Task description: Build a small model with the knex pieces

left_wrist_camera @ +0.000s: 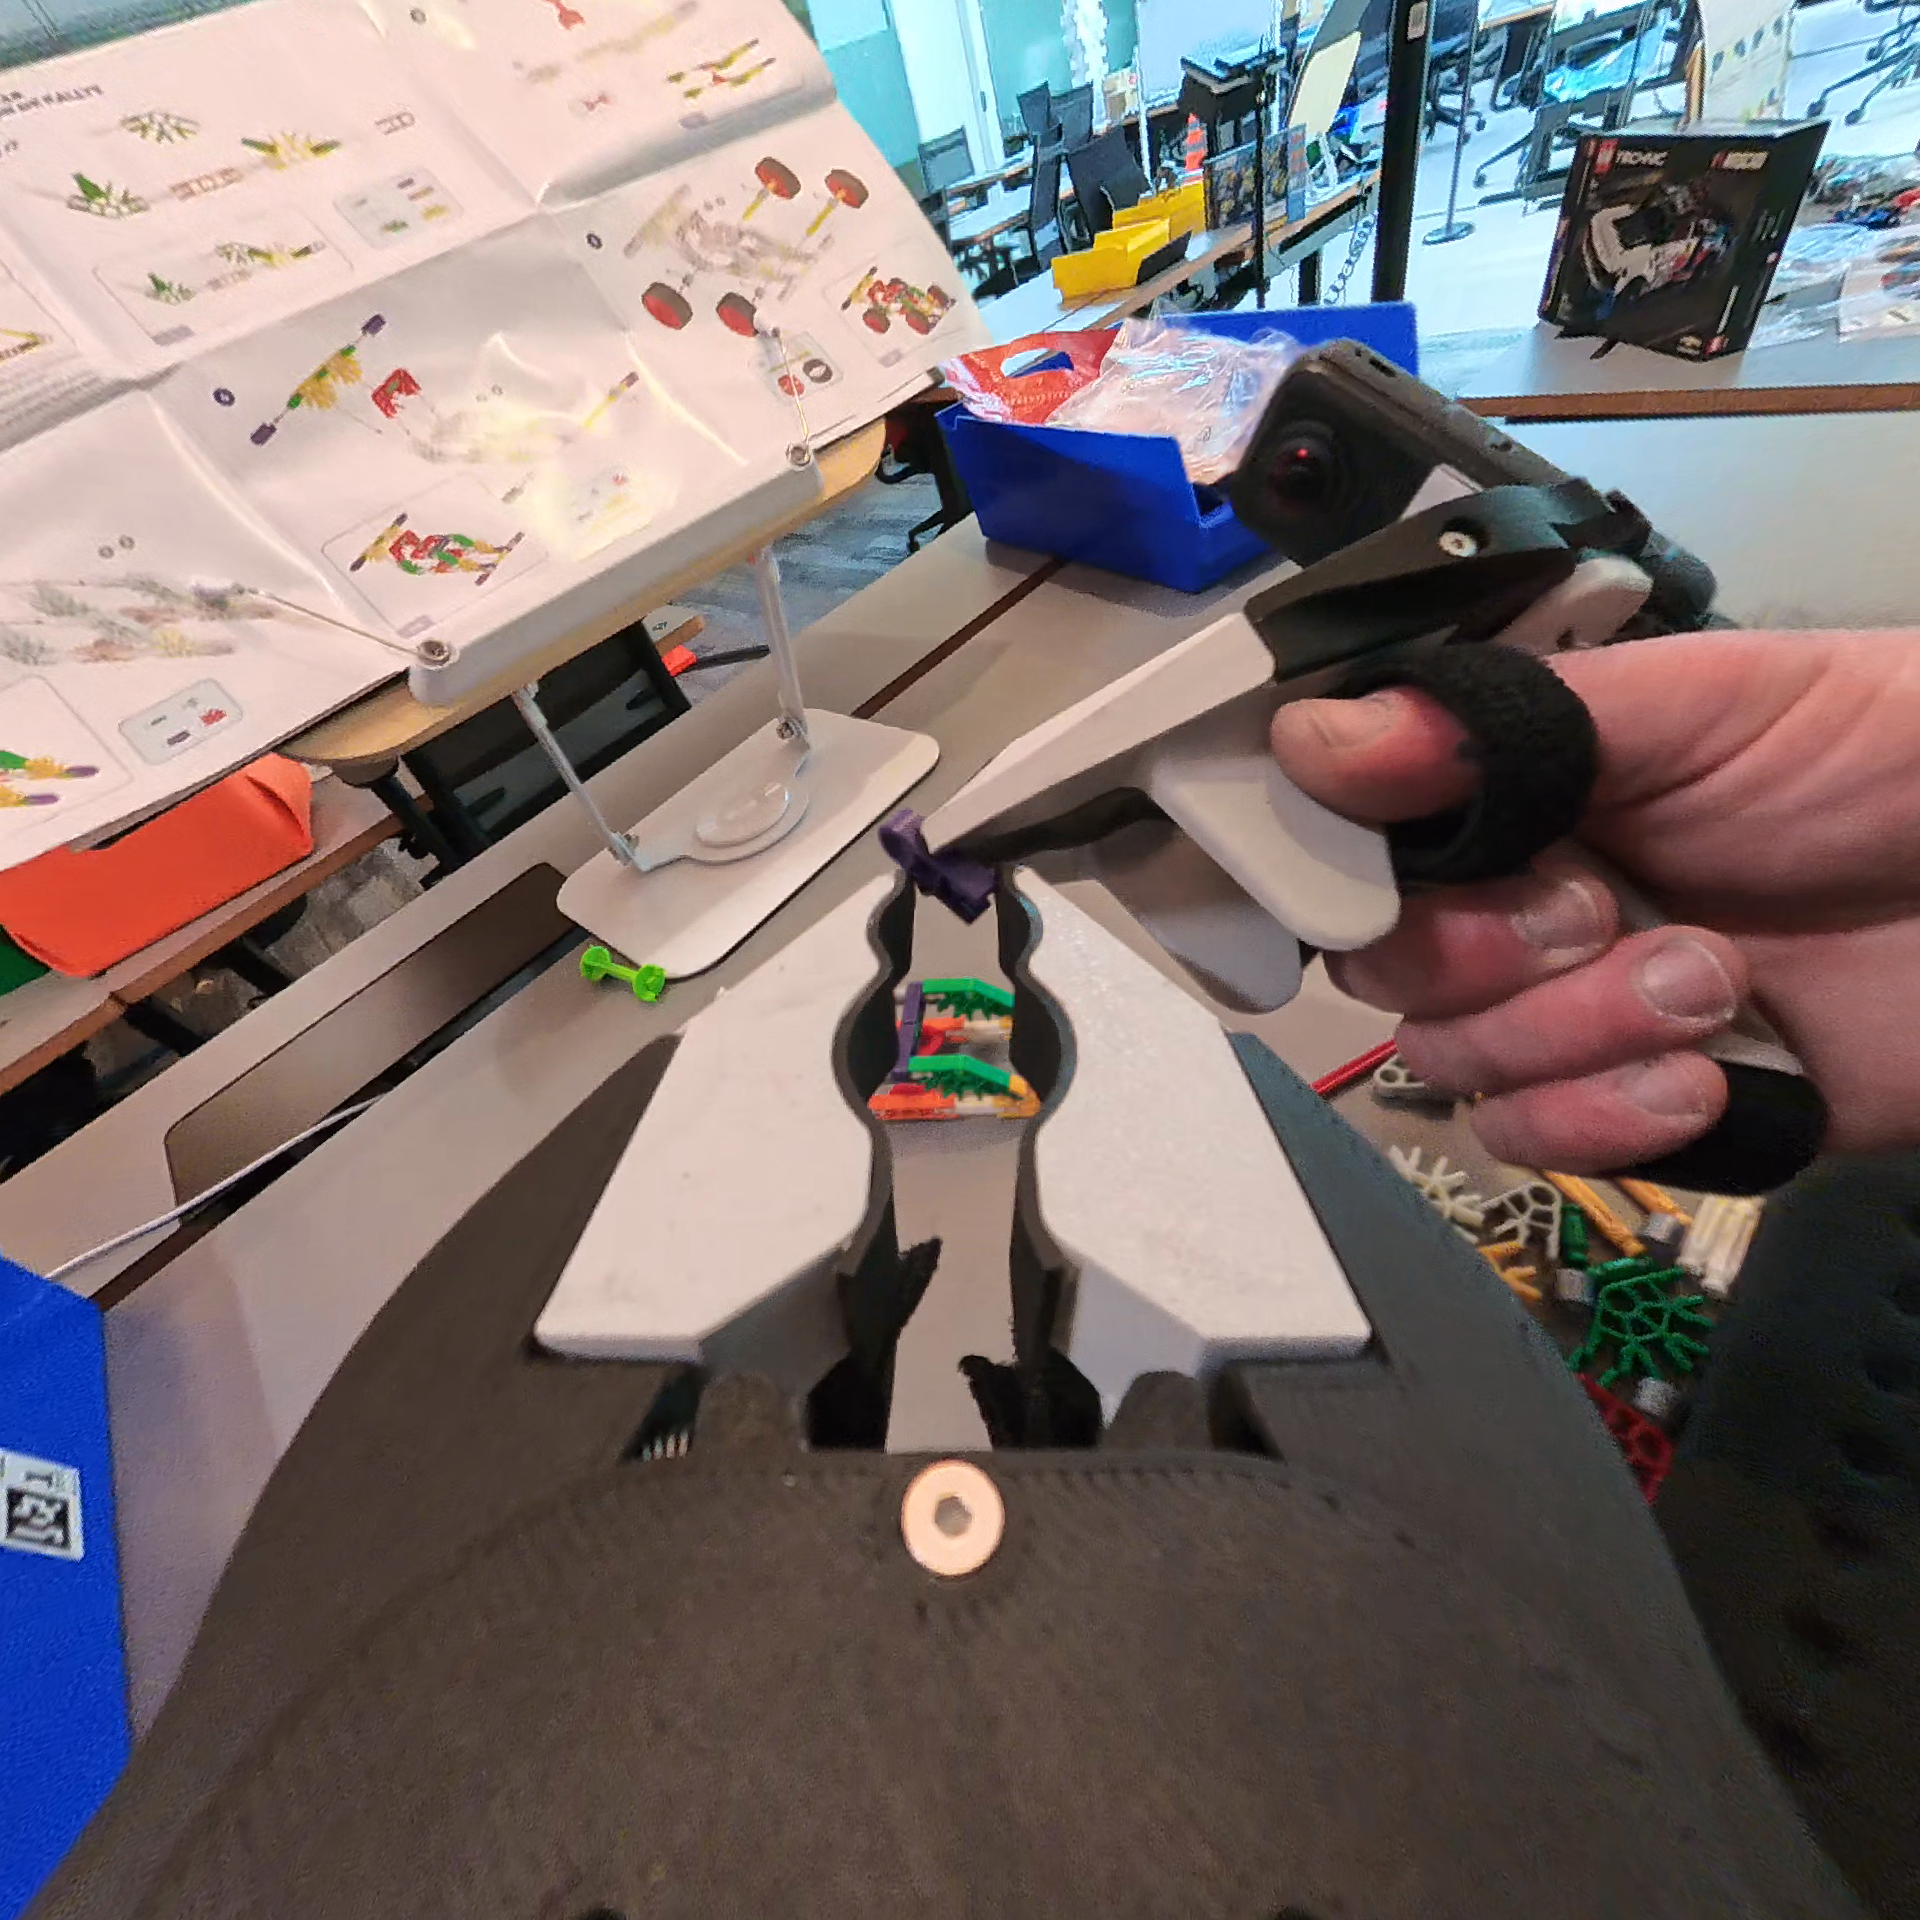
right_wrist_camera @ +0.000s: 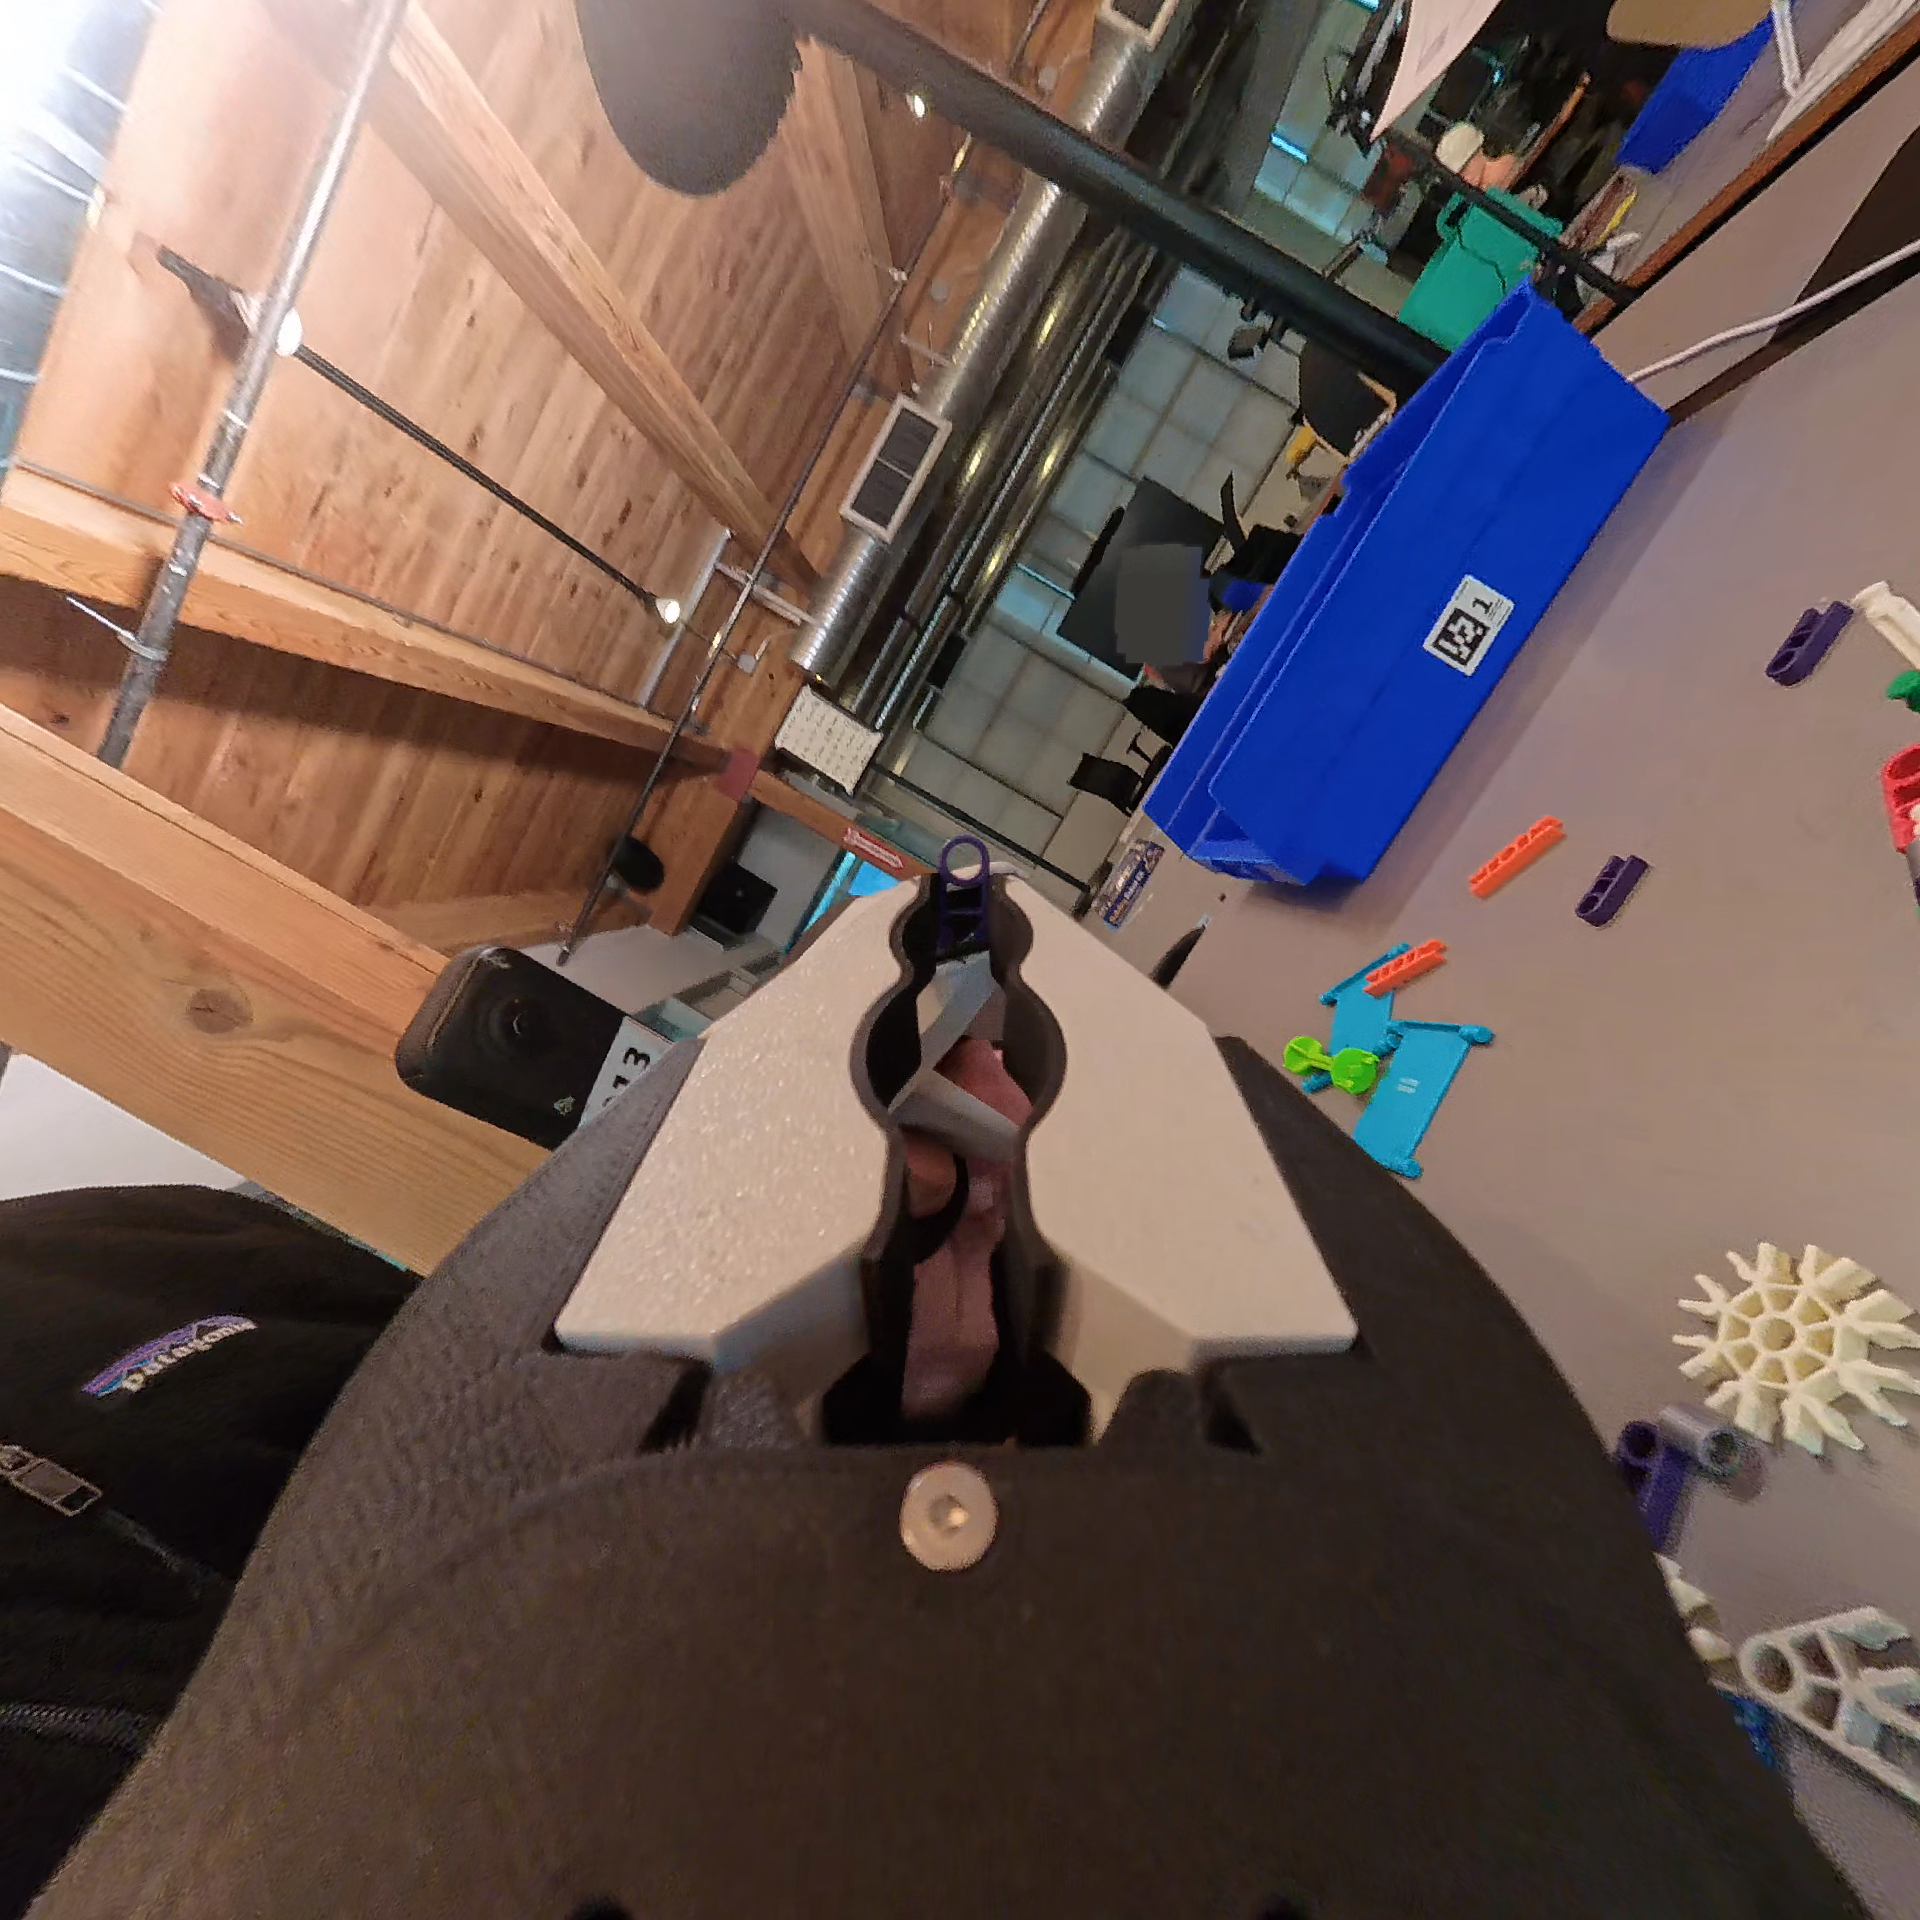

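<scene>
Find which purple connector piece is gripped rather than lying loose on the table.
The purple connector pinched at the right tongs' tips; the other purple pieces lie loose on the table.

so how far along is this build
Done: a small multicolour rod-and-connector assembly stands on the grey table. In hand: the right gripper has its jaws shut on a small purple plastic connector, at the left gripper's tips; whether the left grips it too is unclear. Left: loose pieces lie unused, like the white snowflake-shaped connector and bright green spool-ended rod.
</scene>
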Available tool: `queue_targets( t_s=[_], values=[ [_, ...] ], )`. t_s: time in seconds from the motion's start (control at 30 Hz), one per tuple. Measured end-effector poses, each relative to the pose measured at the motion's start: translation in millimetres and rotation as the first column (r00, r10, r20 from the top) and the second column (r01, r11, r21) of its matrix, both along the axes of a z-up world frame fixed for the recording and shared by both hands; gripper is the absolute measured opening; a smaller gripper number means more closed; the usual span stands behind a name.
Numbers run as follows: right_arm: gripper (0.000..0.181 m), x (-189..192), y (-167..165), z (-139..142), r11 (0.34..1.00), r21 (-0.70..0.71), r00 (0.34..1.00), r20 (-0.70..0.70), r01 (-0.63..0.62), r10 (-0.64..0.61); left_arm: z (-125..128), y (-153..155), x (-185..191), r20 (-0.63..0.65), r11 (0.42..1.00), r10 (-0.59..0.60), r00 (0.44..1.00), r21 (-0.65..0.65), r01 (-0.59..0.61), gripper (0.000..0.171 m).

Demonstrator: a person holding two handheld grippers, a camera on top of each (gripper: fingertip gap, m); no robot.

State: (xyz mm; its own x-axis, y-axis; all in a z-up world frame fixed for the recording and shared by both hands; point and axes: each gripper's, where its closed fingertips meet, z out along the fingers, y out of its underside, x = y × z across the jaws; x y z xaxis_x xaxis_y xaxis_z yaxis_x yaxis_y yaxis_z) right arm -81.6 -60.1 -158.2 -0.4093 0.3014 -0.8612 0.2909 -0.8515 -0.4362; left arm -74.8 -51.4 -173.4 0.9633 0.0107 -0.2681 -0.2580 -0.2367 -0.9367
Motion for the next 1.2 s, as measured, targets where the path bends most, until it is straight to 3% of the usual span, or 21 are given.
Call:
queue_targets(
  t_s=[0.13,0.3,0.37,0.43,0.47,0.5,0.6,0.67,0.7,0.77,0.87,1.03,1.2],
  values=[
    [0.006,11,6,8,1.0,-0.007,0.999,-0.023,0.029,-0.03,9,5,10,-0.008,1.0,-0.013,1.0,0.021,0.013,0.006],
    [0.007,30,9,16,0.993,0.117,0.999,-0.036,-0.018,0.022,20,7,25,0.131,0.991,-0.134,0.982,0.044,0.129,0.002],
    [0.007,39,12,18,0.979,0.203,0.999,-0.034,-0.032,0.04,23,10,31,0.224,0.983,-0.185,0.957,0.045,0.179,0.002],
    [0.018,50,22,17,0.925,0.38,0.999,-0.03,-0.011,0.024,26,12,36,0.347,0.971,-0.236,0.908,0.041,0.237,0.002],
    [0.021,56,27,14,0.855,0.518,1.0,-0.028,0.01,0.005,30,12,40,0.424,0.959,-0.273,0.863,0.054,0.277,0.002],
    [0.023,62,33,13,0.744,0.667,0.999,-0.039,0.033,-0.009,32,13,47,0.518,0.941,-0.317,0.794,0.064,0.334,0.002],
    [0.021,80,36,19,0.276,0.958,0.994,-0.094,0.076,0.052,32,15,66,0.712,0.876,-0.381,0.59,0.073,0.477,0.002],
    [0.022,89,37,15,-0.051,0.995,0.99,-0.082,0.089,0.116,29,18,77,0.781,0.843,-0.379,0.496,0.069,0.534,0.002],
    [0.022,94,36,10,-0.164,0.983,0.987,-0.059,0.084,0.152,26,19,84,0.811,0.824,-0.371,0.452,0.063,0.564,0.002],
    [0.021,104,34,1,-0.281,0.957,0.978,-0.01,0.069,0.208,21,25,94,0.839,0.804,-0.353,0.415,0.046,0.592,0.002],
    [0.018,116,43,-8,-0.348,0.936,0.98,0.013,0.059,0.201,8,30,111,0.855,0.757,-0.327,0.403,-0.018,0.653,0.002],
    [0.017,138,54,-16,-0.389,0.92,0.984,0.024,0.049,0.179,-9,43,143,0.88,0.689,-0.294,0.373,-0.075,0.72,0.002],
    [0.006,164,64,-36,-0.334,0.942,0.986,0.085,-0.031,0.147,-20,55,168,0.903,0.637,-0.293,0.315,-0.061,0.768,0.002]
  ],
)
